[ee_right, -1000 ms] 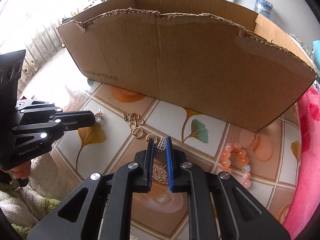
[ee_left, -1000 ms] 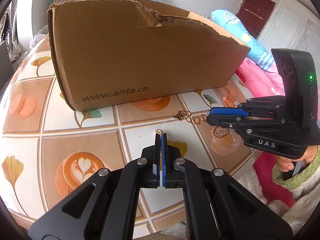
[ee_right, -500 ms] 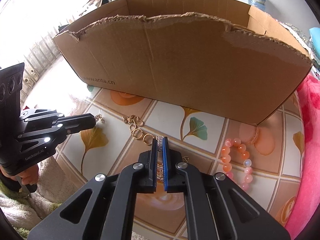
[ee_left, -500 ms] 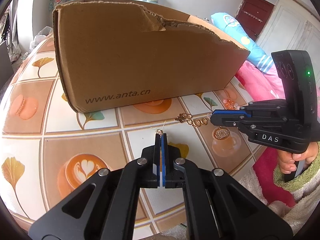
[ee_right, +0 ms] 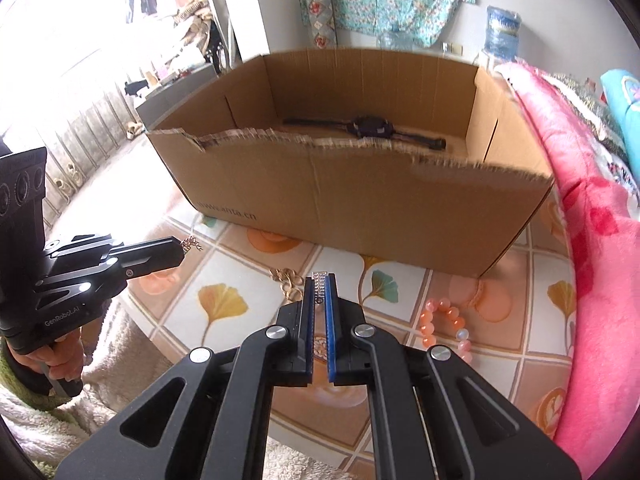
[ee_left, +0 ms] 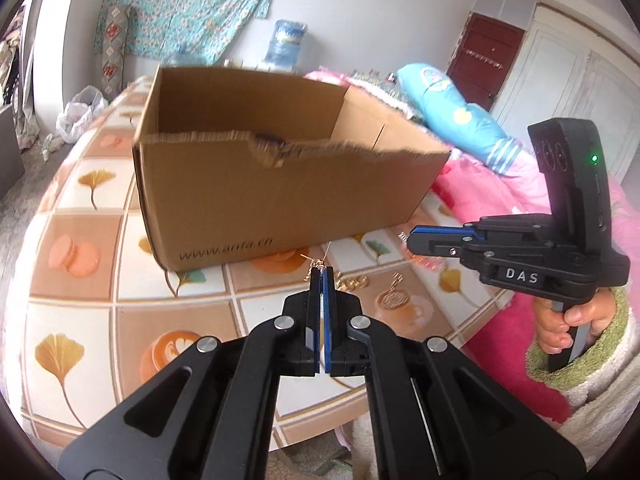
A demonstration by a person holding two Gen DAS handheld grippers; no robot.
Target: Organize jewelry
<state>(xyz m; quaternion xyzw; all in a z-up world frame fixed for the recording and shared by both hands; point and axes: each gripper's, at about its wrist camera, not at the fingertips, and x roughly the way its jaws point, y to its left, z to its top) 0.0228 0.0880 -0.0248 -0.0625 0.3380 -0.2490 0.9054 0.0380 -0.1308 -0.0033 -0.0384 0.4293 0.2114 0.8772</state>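
My left gripper is shut on a small gold earring, held above the table in front of the cardboard box. It also shows in the right wrist view with the earring. My right gripper is shut on a small silver rhinestone piece, lifted above the table; it shows in the left wrist view. A gold ring chain and a pink bead bracelet lie on the table. A black watch lies in the box.
The box has a torn front rim and stands on a patterned tablecloth. A round gold pendant lies on the cloth. A pink blanket borders the table on the right.
Both grippers have risen well above the table with their jewelry, so the inside of the box now shows. The right gripper closed on the silver piece a second ago.
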